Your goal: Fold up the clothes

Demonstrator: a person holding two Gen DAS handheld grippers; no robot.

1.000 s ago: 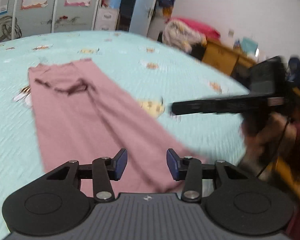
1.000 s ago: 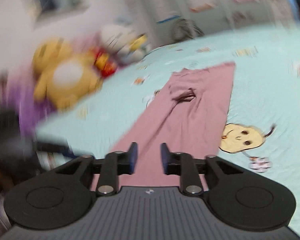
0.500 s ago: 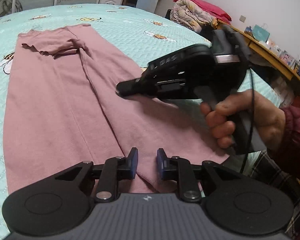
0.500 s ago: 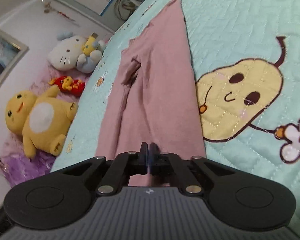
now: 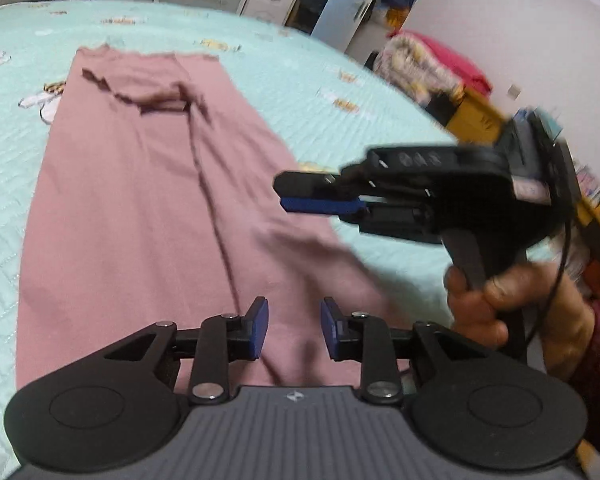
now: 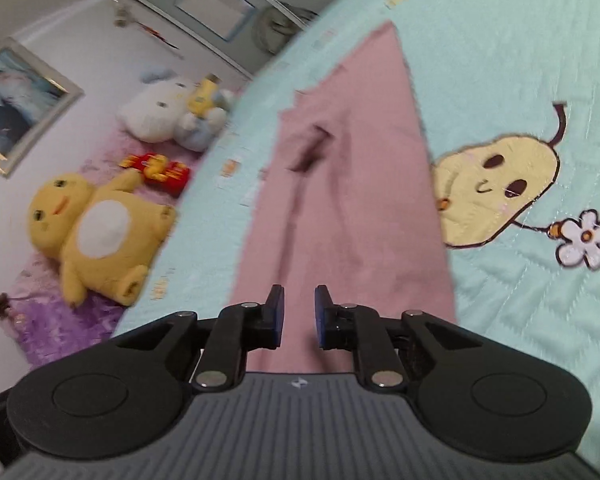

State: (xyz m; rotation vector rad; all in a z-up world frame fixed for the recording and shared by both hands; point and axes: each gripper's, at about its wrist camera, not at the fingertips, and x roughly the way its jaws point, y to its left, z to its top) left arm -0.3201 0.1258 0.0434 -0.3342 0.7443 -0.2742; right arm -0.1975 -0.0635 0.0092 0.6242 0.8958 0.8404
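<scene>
A long pink garment (image 5: 140,200) lies flat, lengthwise, on the mint bedspread (image 5: 340,80), with a dark opening near its far end. My left gripper (image 5: 294,328) hovers over the garment's near hem. Its jaws are opening and nothing is between the blue pads. A hand (image 5: 500,304) holds my right gripper (image 5: 282,194) sideways just above the garment's right edge. In the right wrist view the right gripper (image 6: 298,316) sits over the pink garment (image 6: 348,200). Its jaws are opening too, with no cloth pinched.
A pear and flower print (image 6: 496,188) marks the bedspread right of the garment. Plush toys, a yellow one (image 6: 96,236) and a white one (image 6: 168,116), lie beyond the bed's left edge. Wooden furniture (image 5: 480,116) and piled bedding (image 5: 420,68) stand at the right.
Both grippers' jaws stand wider than half a second ago, when the right one was fully shut. In the left view the right gripper has drawn back toward the garment's right edge.
</scene>
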